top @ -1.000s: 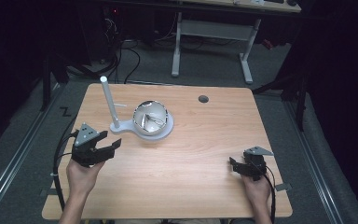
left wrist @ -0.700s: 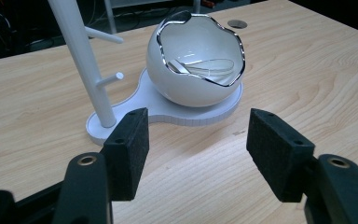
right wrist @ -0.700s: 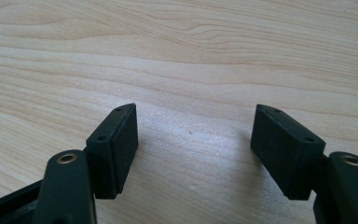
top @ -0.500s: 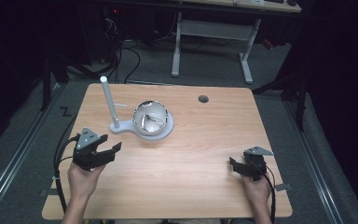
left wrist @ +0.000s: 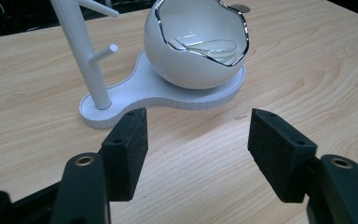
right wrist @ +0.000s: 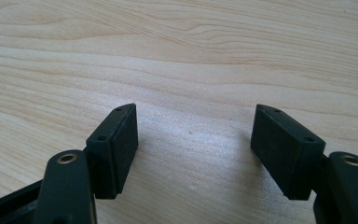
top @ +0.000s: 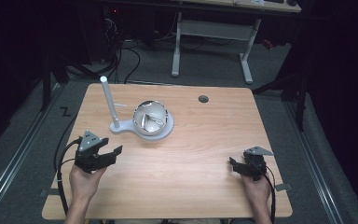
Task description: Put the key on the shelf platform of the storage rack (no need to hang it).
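Left tool (left wrist: 197, 154), spread and empty, faces the bowl (left wrist: 196, 46), whose whisk (left wrist: 209, 46) shows close-up.

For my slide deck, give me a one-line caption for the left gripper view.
Open left gripper faces a white bowl with a whisk on a white stand.

We're pretty sure it's a lab or test room: a plain wooden table (top: 186, 186) with a cable grommet hole (top: 203, 99) at 1 o'clock, dark grey floor, loose cables (top: 121, 51) at 11 o'clock, and a white-legged workbench (top: 214, 30) at 12 o'clock.
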A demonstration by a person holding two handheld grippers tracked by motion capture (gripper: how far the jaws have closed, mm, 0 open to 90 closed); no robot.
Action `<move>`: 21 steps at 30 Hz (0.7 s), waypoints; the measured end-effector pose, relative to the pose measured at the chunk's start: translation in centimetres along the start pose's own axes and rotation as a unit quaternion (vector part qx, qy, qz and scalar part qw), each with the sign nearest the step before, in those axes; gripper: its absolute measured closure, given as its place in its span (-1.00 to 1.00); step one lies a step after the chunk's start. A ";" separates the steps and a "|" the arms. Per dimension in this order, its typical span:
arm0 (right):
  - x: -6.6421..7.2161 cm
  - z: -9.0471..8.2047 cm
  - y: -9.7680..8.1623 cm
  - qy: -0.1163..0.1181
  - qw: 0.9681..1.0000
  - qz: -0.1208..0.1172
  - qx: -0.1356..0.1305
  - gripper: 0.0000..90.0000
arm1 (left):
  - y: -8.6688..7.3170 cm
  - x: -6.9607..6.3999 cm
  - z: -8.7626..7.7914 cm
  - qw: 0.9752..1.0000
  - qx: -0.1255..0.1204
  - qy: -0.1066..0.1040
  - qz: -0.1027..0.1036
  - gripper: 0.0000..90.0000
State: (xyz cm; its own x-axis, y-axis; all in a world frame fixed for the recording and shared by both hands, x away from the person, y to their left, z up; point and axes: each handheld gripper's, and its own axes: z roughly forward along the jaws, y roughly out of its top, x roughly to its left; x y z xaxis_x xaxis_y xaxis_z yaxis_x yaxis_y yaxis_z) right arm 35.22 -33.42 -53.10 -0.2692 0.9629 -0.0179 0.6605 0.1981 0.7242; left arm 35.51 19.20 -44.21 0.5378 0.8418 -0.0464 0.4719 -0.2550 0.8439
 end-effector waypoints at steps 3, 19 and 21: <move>0.0 0.0 0.0 0.000 1.000 0.000 0.000 -0.28 | -0.3 0.0 0.2 1.000 0.004 0.000 -0.001 -0.15; 0.0 0.0 0.0 0.000 1.000 -0.001 0.000 -0.28 | -1.5 -0.2 0.9 1.000 0.014 -0.010 -0.012 -0.16; 0.0 0.0 0.0 0.001 1.000 -0.001 0.001 -0.28 | -1.6 -0.3 0.9 1.000 0.015 -0.009 -0.011 -0.15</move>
State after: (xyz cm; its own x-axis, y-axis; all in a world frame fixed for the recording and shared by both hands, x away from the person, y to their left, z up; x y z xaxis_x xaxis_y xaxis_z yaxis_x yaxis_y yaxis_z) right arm 35.18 -33.41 -53.09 -0.2713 0.9623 -0.0187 0.6608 0.2003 0.7234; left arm 35.28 18.94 -46.02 0.5395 0.8386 -0.0754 0.5049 -0.2505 0.8260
